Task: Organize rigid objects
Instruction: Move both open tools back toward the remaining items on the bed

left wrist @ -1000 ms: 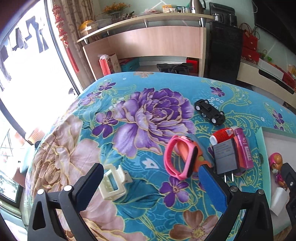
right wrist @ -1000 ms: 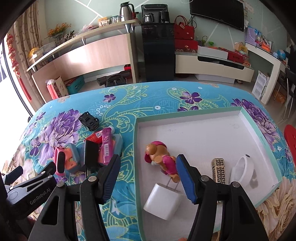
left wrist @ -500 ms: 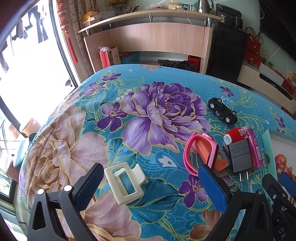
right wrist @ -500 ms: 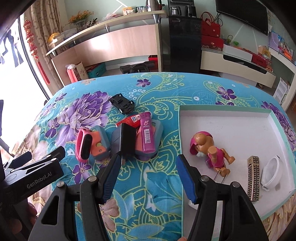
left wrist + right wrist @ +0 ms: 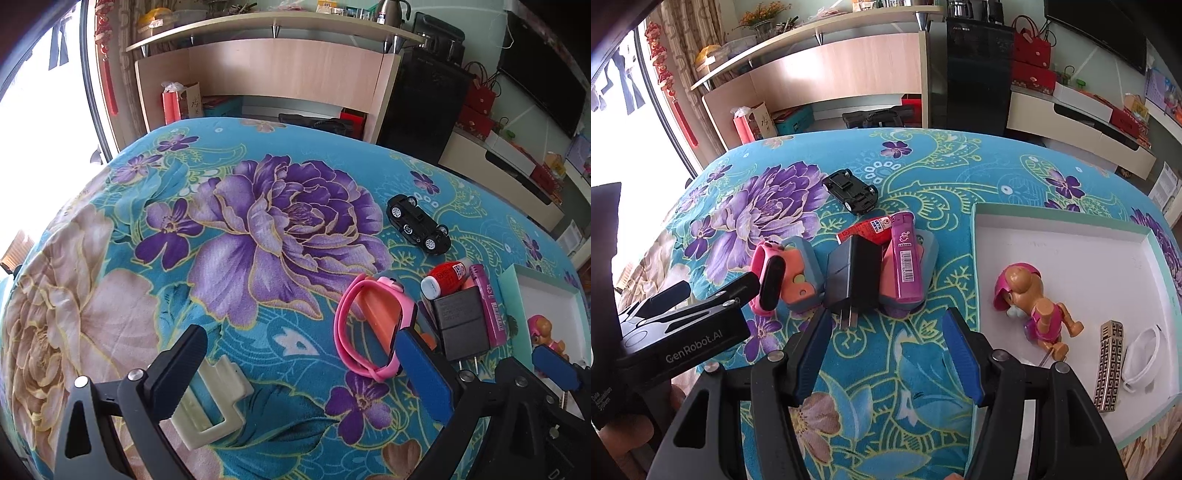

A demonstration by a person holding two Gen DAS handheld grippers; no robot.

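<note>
teal cloth bare between spread right gripper (image 5: 886, 354), left gripper (image 5: 303, 369) spread, perhaps over cream clip (image 5: 218, 402)

Bright window (image 5: 33, 122) at left, overexposed. Wood counter (image 5: 827, 70) with shelf behind the table's far edge, black cabinet (image 5: 977, 74) beside it. TV (image 5: 1097, 29) on pale green wall.

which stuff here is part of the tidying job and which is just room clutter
Job:
white shallow tray with green rim
toy puppy figure in pink
black plug charger
black toy car
pink wristband watch
cream plastic clip
magenta lighter

Lying about:
red gift bags
steel kettle
black cabinet
</note>
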